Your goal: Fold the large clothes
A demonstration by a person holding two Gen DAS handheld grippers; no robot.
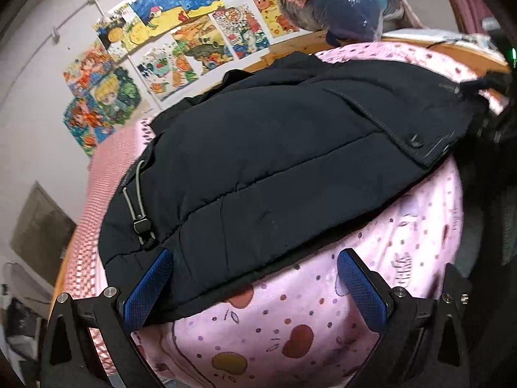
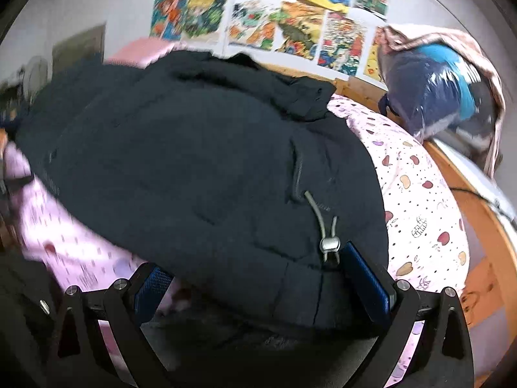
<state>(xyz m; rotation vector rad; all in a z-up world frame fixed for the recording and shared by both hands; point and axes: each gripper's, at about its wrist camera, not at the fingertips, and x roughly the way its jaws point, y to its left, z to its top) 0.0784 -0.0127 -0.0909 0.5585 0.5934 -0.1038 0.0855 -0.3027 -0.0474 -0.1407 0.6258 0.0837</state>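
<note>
A black puffer jacket [image 1: 274,161] lies spread on the pink patterned bed sheet [image 1: 404,242], its hem toward me. My left gripper [image 1: 255,287] is open at the hem's near edge. Its left blue pad [image 1: 148,291] touches the jacket below a grey drawcord toggle [image 1: 140,223], and its right pad is over bare sheet. In the right wrist view the same jacket [image 2: 194,177] fills the middle. My right gripper [image 2: 258,284] is open with the hem corner lying between its fingers, and the other drawcord toggle [image 2: 329,244] sits just beside the right pad [image 2: 365,278].
A wooden bed frame [image 2: 484,226] runs along the sheet's [image 2: 420,210] far and right sides. A blue bundle in clear plastic [image 2: 429,97] under a pinkish cloth sits at the far corner. Colourful drawings [image 1: 194,32] cover the wall behind the bed.
</note>
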